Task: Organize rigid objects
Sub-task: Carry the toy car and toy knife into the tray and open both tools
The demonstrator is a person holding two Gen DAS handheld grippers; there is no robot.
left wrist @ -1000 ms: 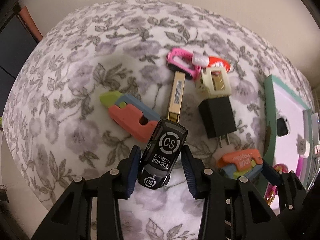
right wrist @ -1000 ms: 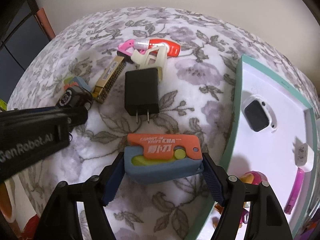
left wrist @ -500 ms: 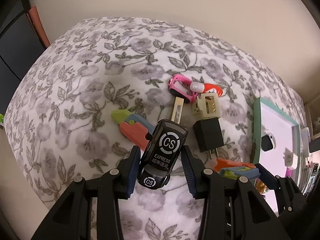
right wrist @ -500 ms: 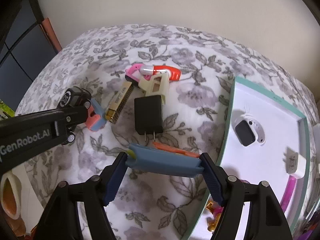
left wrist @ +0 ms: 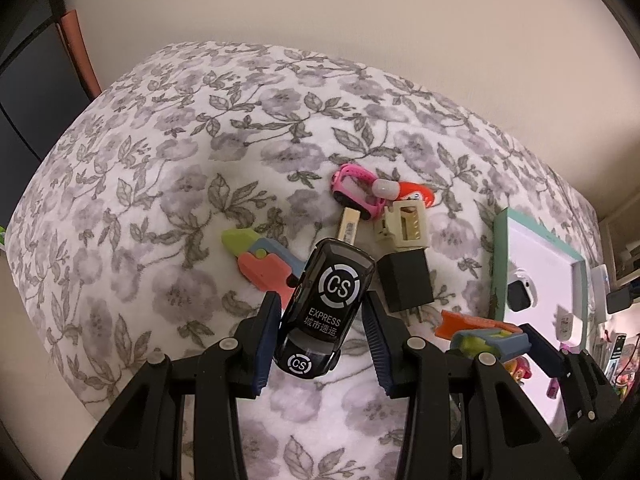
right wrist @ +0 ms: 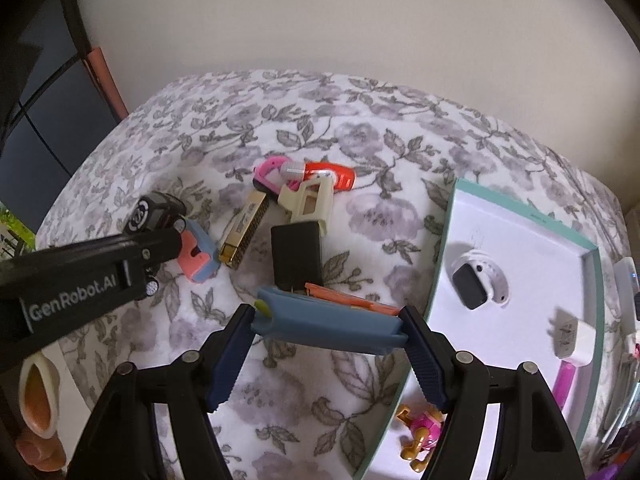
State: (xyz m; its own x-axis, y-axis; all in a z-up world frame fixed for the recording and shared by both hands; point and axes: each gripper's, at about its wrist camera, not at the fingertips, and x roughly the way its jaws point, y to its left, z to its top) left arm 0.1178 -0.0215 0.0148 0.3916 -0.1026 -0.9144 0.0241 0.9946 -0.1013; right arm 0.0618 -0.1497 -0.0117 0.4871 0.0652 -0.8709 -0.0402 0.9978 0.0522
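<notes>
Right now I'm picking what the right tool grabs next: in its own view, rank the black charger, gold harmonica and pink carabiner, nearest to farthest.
1. Black charger: just beyond the right tool, centre.
2. Gold harmonica: farther back, left of the charger.
3. Pink carabiner: farthest, at the back of the cluster.

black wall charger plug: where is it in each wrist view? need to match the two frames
Left wrist: black charger sits right of centre, just right of the toy car held in the left gripper, prongs toward the camera.
Right wrist: black charger sits at centre, just beyond the blue-and-orange toy held in the right gripper.
Shared landmark: the cream clip at the charger's far end.
</notes>
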